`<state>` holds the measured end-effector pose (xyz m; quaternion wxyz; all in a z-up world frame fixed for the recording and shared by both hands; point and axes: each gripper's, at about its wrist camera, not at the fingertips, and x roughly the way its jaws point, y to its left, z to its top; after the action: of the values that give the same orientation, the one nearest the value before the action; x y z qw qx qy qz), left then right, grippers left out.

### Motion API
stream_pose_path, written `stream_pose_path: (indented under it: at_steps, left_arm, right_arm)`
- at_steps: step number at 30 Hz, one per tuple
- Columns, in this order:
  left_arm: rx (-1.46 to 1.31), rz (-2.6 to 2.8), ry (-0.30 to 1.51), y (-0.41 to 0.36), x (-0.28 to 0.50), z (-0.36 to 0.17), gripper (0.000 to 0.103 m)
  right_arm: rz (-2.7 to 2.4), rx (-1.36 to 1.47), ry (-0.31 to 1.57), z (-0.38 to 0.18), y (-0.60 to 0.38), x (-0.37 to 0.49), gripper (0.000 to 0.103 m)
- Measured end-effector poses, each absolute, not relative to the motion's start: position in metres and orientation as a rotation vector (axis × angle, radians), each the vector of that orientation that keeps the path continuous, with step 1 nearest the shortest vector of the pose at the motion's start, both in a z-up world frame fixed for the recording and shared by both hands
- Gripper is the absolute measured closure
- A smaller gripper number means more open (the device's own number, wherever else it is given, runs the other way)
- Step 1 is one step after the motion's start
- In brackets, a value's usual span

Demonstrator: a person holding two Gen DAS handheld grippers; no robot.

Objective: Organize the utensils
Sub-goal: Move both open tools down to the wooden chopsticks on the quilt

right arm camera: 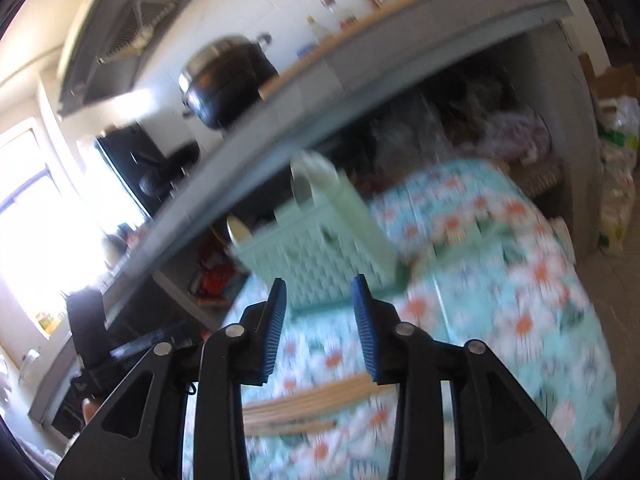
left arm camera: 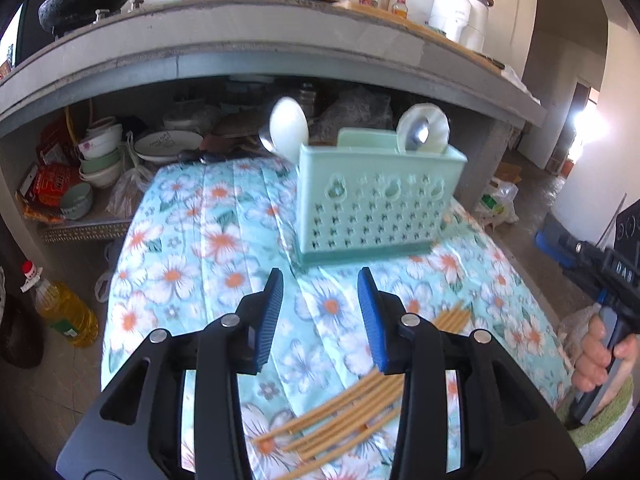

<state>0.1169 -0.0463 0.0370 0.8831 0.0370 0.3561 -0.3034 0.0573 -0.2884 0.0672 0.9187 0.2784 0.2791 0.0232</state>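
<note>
Two grippers were seen above a table covered with a floral cloth (left arm camera: 192,240). The left gripper (left arm camera: 320,308) was held with its blue pads parted and nothing was gripped between them; only the cloth was visible in the gap. The right gripper (right arm camera: 320,320) was likewise found spread apart and empty, though its view was heavily blurred.

A pale green perforated utensil holder (left arm camera: 376,208) was stood upright on the cloth, beyond the left gripper's tips. Two spoons were propped in it: a white one (left arm camera: 288,124) at its left end and a metal one (left arm camera: 418,132) at its right end, backed by a pale round piece. A bundle of wooden chopsticks (left arm camera: 344,412) was laid flat on the cloth near the table's front edge, partly hidden under the left gripper's right finger. In the right wrist view the same chopsticks (right arm camera: 308,400) were seen lying below and behind the pads, and the holder (right arm camera: 320,260) stood just past them.

At the right edge of the left view, a hand (left arm camera: 600,356) was wrapped round the other gripper's handle.
</note>
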Motion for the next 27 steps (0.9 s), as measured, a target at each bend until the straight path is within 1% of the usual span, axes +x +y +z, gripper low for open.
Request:
stream_pose_path:
  at_steps: [3, 6, 10, 13, 15, 19, 25, 27]
  left_arm:
    - [0.109, -0.628, 0.79, -0.051, 0.104, 0.02, 0.067]
    - [0.124, -0.622, 0.837, -0.054, 0.091, 0.003, 0.067]
    - [0.18, -0.604, 0.866, -0.06, 0.072, -0.016, 0.066]
    - [0.25, -0.583, 0.858, -0.067, 0.058, -0.027, 0.066]
    - [0.302, -0.575, 0.856, -0.073, 0.05, -0.036, 0.066]
    - [0.405, -0.548, 0.825, -0.082, 0.038, -0.049, 0.066]
    - [0.51, -0.554, 0.755, -0.085, 0.019, -0.051, 0.066]
    - [0.545, -0.563, 0.749, -0.086, 0.012, -0.055, 0.064]
  right_arm:
    - [0.002, 0.565, 0.698, 0.039, -0.269, 0.039, 0.064]
    - [-0.023, 0.579, 0.769, 0.017, -0.258, 0.023, 0.061]
    - [-0.04, 0.562, 0.848, 0.001, -0.25, 0.01, 0.058]
    - [-0.053, 0.556, 0.858, -0.001, -0.252, -0.001, 0.052]
    - [-0.069, 0.564, 0.858, -0.003, -0.256, -0.008, 0.051]
    - [-0.092, 0.598, 0.86, -0.008, -0.266, -0.017, 0.051]
    - [-0.098, 0.622, 0.864, -0.012, -0.272, -0.018, 0.051]
    - [-0.095, 0.624, 0.866, -0.012, -0.273, -0.017, 0.05]
